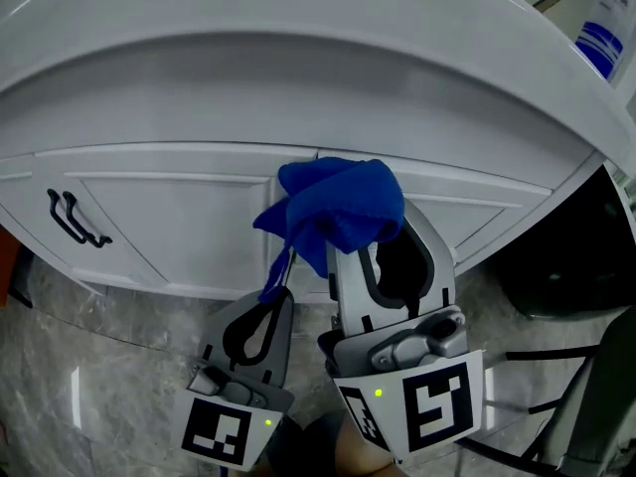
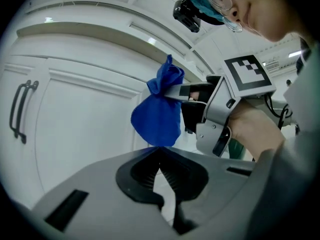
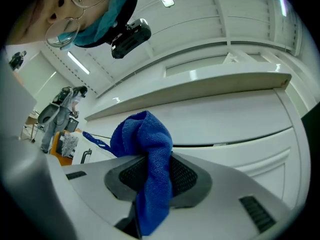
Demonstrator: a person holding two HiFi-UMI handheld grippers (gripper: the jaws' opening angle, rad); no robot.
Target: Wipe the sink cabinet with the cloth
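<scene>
Left claw [image 1: 278, 294] [image 2: 160, 149]: held lowest and nearest, its jaws brought together at the tips. A thin tail of the cloth is met there and seems to be nipped, though the contact is small in every view.
Right claw [image 1: 373, 251] [image 3: 150, 159]: raised just beside the left one and closed on the cloth, which is squeezed between the ribbed pads and hangs out below them.
Cloth [image 1: 338, 207] [image 2: 157, 116] [image 3: 145, 139]: deep blue with a looped, towelling weave, bunched into a rumpled ball above the right jaws, with one narrow strip trailing down to the left claw. It is held up in front of the cabinet's upper rail.
Floor [image 1: 99, 366]: grey marbled tile is seen under both claws.
Sink cabinet [image 1: 179, 227] [image 2: 85, 119]: white and glossy, with framed panel doors. A bare door face lies open to the left of the cloth.
Handles [image 1: 72, 219] [image 2: 20, 109]: dark, curved, set at the left panel's far side, well apart from the cloth.
Worktop [image 1: 298, 58] [image 3: 200, 86]: a rounded white edge overhangs the doors, closing the room above.
Right side: a dark object [image 1: 566, 256] stands close by the cabinet's corner.
</scene>
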